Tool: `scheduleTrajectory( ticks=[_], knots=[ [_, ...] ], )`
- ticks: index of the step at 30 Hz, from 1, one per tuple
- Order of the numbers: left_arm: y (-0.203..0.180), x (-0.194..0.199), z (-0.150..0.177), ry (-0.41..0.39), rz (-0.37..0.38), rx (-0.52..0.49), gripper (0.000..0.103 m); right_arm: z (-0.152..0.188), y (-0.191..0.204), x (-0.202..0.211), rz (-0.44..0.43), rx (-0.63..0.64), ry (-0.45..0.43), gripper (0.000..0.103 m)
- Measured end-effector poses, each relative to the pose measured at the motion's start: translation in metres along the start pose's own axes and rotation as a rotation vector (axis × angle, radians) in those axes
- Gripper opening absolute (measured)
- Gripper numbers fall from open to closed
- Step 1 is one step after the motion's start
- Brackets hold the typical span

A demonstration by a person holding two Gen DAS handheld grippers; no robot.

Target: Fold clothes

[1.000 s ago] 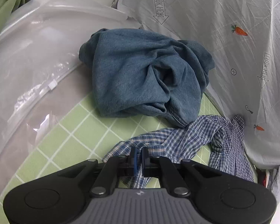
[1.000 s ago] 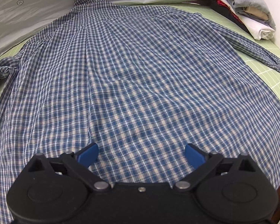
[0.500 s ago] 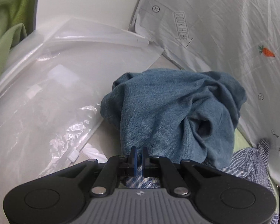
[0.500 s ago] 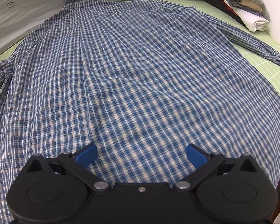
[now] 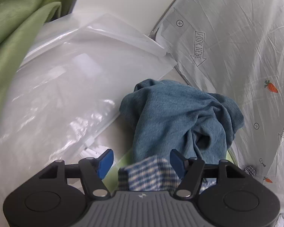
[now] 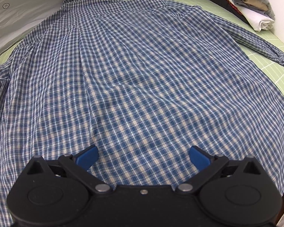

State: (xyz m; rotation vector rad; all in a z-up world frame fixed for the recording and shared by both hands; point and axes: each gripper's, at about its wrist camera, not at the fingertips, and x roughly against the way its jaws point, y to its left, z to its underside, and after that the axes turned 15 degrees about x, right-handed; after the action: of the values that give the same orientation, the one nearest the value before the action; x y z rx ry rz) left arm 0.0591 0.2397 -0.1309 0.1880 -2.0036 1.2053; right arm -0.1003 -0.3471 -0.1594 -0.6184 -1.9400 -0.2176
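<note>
Across the right wrist view, the plaid shirt (image 6: 134, 79) lies spread flat on the green gridded mat (image 6: 274, 56), the right gripper (image 6: 143, 156) over its lower middle, jaws wide apart and empty. Lower centre of the left wrist view, the left gripper (image 5: 141, 160) is opening, a plaid sleeve end (image 5: 147, 172) between its fingers, the crumpled blue denim garment (image 5: 179, 117) just beyond.

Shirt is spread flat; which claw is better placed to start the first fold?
Probably the left claw: opening, with a plaid shirt sleeve end between its pads, ready to regrip and carry inward. The right claw is open above the shirt's middle, near no edge.
</note>
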Motion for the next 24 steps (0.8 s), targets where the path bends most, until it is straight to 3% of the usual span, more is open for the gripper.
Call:
scheduleTrajectory(
  ticks=[4,12,14,16,21,24],
  knots=[
    [0.011,0.006,0.019,0.035,0.003,0.02,0.077,0.0,-0.001,0.0,0.0,0.0,-0.004,0.103],
    [0.005,-0.018,0.048,0.069,-0.004,-0.059,0.075,0.003,-0.004,0.001,-0.003,0.012,-0.026,0.103],
    [0.003,-0.02,0.052,0.072,-0.012,-0.062,0.055,0.004,-0.003,0.002,-0.002,0.014,-0.039,0.103],
    [0.003,-0.019,0.058,0.1,-0.004,-0.064,0.009,0.007,-0.003,0.002,0.0,0.019,-0.055,0.103],
    [0.008,-0.007,0.073,0.177,0.038,-0.033,0.006,0.013,-0.002,0.004,-0.003,0.043,-0.097,0.103],
    [0.022,0.008,0.081,0.252,0.1,0.078,0.005,0.017,-0.002,0.006,-0.008,0.059,-0.119,0.103]
  ],
)
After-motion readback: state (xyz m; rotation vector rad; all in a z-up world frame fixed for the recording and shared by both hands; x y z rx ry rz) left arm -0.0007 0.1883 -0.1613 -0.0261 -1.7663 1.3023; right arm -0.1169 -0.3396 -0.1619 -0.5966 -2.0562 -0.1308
